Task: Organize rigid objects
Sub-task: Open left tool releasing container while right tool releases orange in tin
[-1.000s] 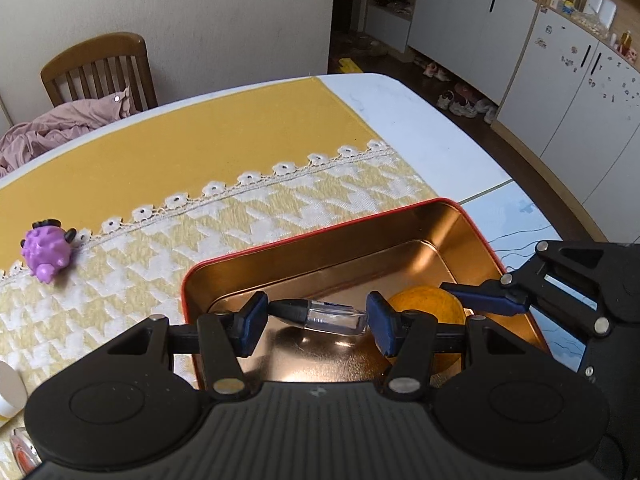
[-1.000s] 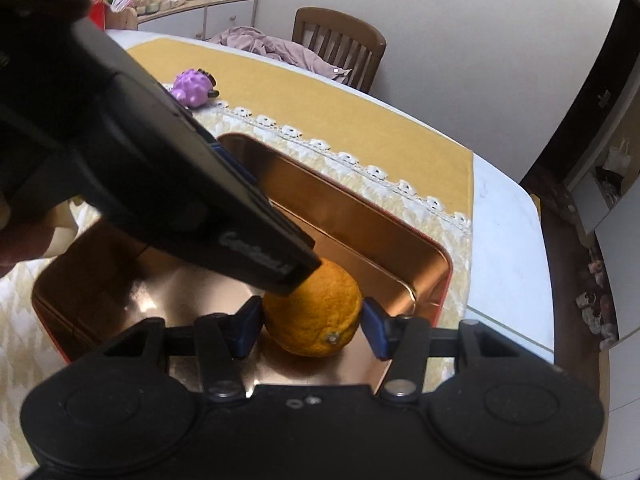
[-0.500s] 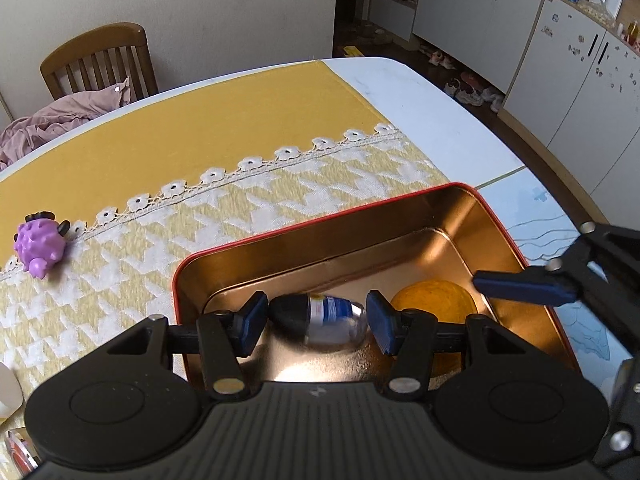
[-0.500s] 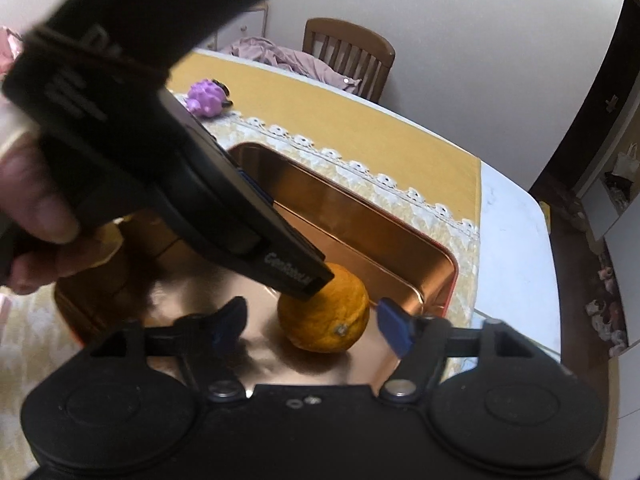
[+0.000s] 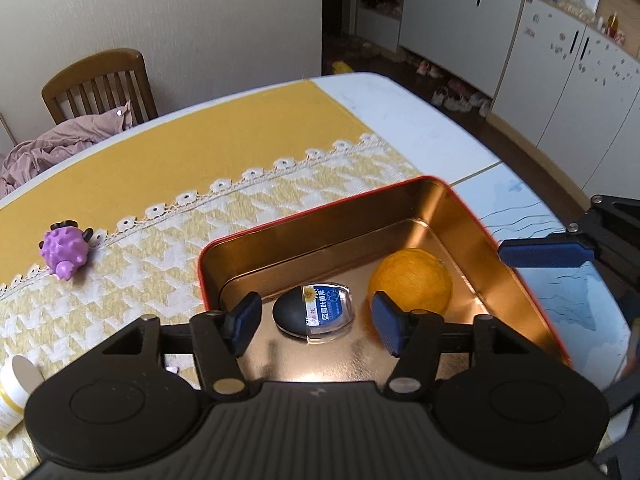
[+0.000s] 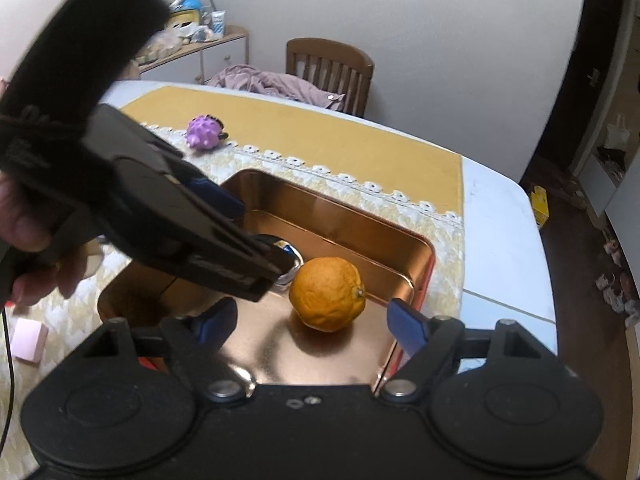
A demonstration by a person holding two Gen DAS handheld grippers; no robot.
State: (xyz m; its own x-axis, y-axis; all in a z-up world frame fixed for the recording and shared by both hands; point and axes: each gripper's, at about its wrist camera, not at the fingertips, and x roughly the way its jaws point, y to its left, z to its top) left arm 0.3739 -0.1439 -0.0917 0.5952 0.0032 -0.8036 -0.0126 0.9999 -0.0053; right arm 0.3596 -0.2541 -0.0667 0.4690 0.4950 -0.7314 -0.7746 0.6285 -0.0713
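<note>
Inside tin (image 5: 320, 216): orange (image 5: 410, 280), oval case (image 5: 314, 314).

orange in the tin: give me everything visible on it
The orange is round with dimpled, slightly wrinkled peel and a small stem nub on its right side. It rests on the copper-coloured floor of the red-rimmed tin, toward the right wall, beside a black oval item without clearly touching it. Both the left gripper and right gripper are open, neither holding it.

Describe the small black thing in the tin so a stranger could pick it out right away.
On the yellow tablecloth sits a red-rimmed, copper-lined tin. Inside lie two things: an orange and, beside it, the black oval case, the only one that is flat, with a clear end and blue label.
</note>
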